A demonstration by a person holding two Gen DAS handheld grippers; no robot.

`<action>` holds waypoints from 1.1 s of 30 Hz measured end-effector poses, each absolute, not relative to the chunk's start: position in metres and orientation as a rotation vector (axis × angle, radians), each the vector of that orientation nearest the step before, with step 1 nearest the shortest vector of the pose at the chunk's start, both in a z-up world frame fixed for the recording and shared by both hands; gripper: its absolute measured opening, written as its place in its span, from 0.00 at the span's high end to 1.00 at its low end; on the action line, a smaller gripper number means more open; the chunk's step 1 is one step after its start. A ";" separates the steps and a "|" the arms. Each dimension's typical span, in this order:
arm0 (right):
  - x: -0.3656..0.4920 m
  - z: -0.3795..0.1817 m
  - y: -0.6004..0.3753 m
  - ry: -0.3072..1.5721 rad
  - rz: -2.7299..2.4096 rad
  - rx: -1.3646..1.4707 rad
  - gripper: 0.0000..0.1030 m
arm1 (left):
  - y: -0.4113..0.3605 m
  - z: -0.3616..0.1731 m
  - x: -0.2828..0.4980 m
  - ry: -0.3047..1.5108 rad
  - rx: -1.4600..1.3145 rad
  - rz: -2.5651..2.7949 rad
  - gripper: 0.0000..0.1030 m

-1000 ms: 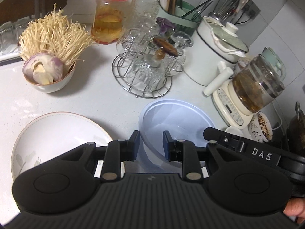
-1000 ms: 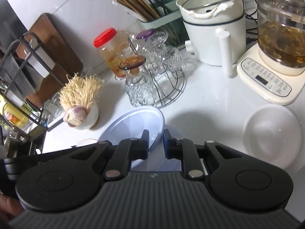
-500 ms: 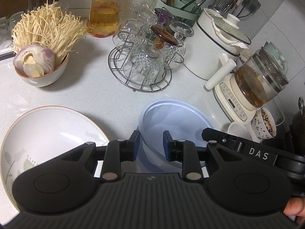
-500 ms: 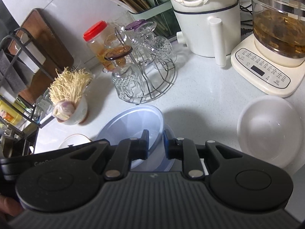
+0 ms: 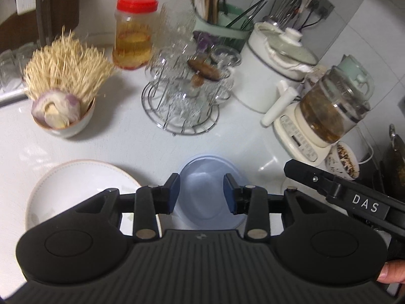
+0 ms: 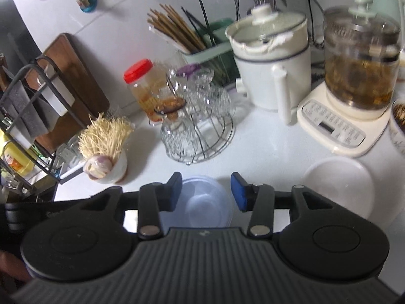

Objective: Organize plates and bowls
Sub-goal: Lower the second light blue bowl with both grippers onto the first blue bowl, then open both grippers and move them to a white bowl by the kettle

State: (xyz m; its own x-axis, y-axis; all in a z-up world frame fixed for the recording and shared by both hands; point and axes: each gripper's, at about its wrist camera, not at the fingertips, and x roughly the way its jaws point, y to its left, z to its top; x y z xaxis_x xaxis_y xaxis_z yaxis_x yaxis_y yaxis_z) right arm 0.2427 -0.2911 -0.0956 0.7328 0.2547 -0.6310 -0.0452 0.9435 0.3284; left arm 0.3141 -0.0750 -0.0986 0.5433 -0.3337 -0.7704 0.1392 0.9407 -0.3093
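Observation:
A pale blue bowl (image 5: 207, 169) rests flat on the white counter, and in the right wrist view the blue bowl (image 6: 205, 207) seems nested in a second one. My left gripper (image 5: 201, 190) hovers above it with its jaws opening. The blue pads stand to either side of the bowl and do not touch it. My right gripper (image 6: 206, 190) hangs over the same bowl, jaws also opening, pads clear of the rim. A white plate (image 5: 76, 185) with a thin pink edge lies left of the bowl. A frosted white bowl (image 6: 339, 185) sits to the right.
Behind the bowl stands a wire rack of glasses (image 5: 184, 101). A bowl of enoki mushrooms and onion (image 5: 63, 116) is at the left, a red-lidded jar (image 5: 134, 38) at the back. A white pot (image 5: 273, 76), a glass kettle (image 5: 334, 111) and a speckled cup (image 5: 341, 159) crowd the right.
Both grippers were shut on the tilted blue bowl's rim. Their jaws have since spread apart and both have lifted. The bowl now lies flat on the counter.

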 end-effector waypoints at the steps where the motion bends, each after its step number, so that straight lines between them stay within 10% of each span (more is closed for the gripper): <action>1: 0.240 -0.091 -0.291 0.722 0.163 0.296 0.55 | -0.075 -0.093 0.313 0.949 -0.218 -0.291 0.58; 33: 0.175 -0.047 -0.351 0.591 -0.083 0.286 0.55 | -0.162 -0.048 0.304 0.926 -0.107 -0.577 0.58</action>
State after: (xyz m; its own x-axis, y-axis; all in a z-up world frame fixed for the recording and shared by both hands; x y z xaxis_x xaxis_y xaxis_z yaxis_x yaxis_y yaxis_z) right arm 0.1750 -0.3513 -0.0467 0.8286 0.0044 -0.5598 0.1582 0.9574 0.2416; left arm 0.3044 -0.1622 -0.0478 0.4619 -0.5125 -0.7239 0.4233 0.8446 -0.3279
